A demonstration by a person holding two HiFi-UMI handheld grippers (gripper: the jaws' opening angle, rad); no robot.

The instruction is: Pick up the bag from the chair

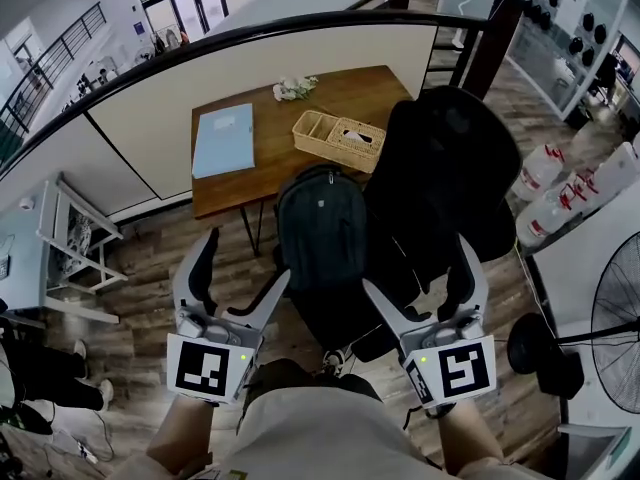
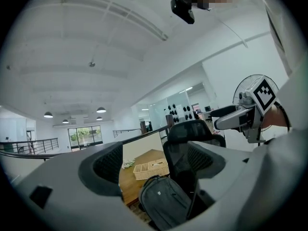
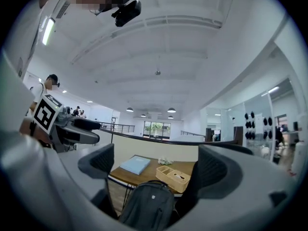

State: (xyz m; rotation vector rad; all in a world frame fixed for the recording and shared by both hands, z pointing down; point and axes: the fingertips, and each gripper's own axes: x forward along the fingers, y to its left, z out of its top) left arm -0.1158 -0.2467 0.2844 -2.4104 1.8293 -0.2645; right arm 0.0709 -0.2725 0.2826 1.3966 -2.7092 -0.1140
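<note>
From where I stand, the bag (image 1: 322,230) is a dark grey fabric backpack with rounded shoulders, a looped top handle and a small pale badge on its front. It stands upright on the seat of a black office chair (image 1: 450,163), whose broad curved back looks like mesh in the left gripper view. The person holds both tools low in front of the body, short of the bag and not touching it. The left gripper (image 1: 245,258) has its two jaws spread wide with nothing between them. The right gripper (image 1: 415,263) is spread just as wide and is also empty. Each is a pale grey moulded shell with dark ribbed pads on the inner faces of its curved jaws, and each carries a cube printed with black-and-white squares. In the head view the bag sits between the two and beyond them. Behind the chair is a wooden table (image 1: 345,96) with a warm brown top on thin dark legs. On the table lie a flat pale-blue folder (image 1: 222,140), a woven wicker basket (image 1: 338,138) split into compartments, and a small cluster of white flowers (image 1: 294,88) at the far edge. The floor is grey-brown wood-grain plank. A round wire-caged fan (image 1: 620,323) stands at the right, and white plastic jugs (image 1: 545,173) are clustered on the floor beyond the chair.
</note>
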